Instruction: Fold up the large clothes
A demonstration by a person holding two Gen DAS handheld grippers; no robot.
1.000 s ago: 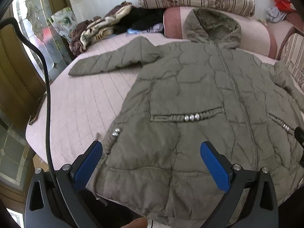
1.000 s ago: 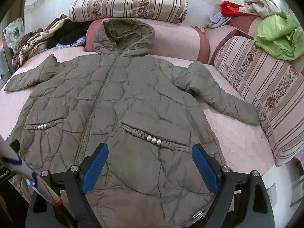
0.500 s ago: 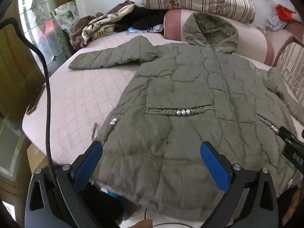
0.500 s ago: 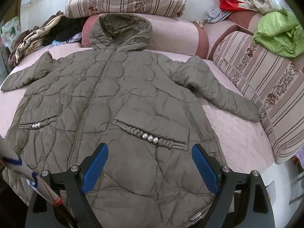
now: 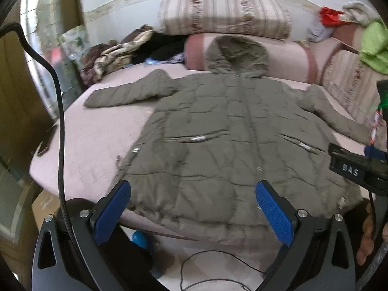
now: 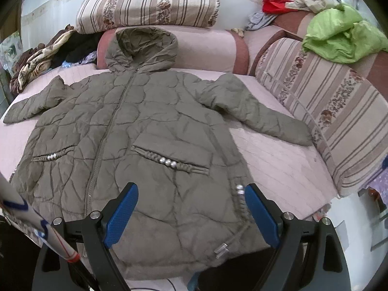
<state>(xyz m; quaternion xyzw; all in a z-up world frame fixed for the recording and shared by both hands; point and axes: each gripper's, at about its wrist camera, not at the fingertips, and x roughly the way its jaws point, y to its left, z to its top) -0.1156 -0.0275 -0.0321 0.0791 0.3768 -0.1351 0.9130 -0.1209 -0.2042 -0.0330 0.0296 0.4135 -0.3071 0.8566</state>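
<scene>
An olive quilted hooded coat [image 5: 218,131] [image 6: 135,135] lies front up and spread flat on a pink bed [image 5: 97,140] [image 6: 278,160], zipped, both sleeves out to the sides, hood propped on a pink bolster. My left gripper [image 5: 192,200] hangs open above the coat's hem, left of the zip, holding nothing. My right gripper [image 6: 191,202] is open too, over the hem at the right pocket, not touching the fabric. The right gripper's black body [image 5: 359,169] shows at the right edge of the left wrist view.
A pile of clothes [image 5: 126,51] [image 6: 36,60] lies at the bed's far left. Striped cushions [image 6: 327,111] line the right side, with a green garment [image 6: 344,38] on top. A striped pillow [image 6: 145,2] sits behind the hood. Cables [image 5: 218,271] lie on the floor below the hem.
Both grippers have pulled back and risen from the coat, so the whole garment and the bed's near edge now show. The left moved more. Jaws stayed open.
</scene>
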